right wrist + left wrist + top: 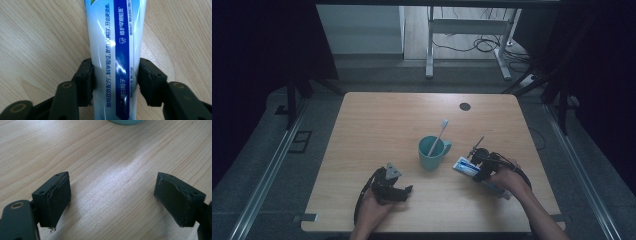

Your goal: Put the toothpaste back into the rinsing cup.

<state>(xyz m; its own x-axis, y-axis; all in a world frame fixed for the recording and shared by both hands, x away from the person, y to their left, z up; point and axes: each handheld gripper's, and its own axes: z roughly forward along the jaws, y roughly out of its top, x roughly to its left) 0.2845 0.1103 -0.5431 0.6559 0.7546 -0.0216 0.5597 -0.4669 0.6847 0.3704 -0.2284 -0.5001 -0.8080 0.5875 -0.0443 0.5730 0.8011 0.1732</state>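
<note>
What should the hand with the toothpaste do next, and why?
Probably lift the tube off the table: the right gripper is already shut on it. The cup with the toothbrush stands just beside it.

On the tabletop [377,120]: one mug [432,153], one toothbrush [439,135], one toothpaste tube [466,167], two grippers — left [404,192], right [476,159].
</note>
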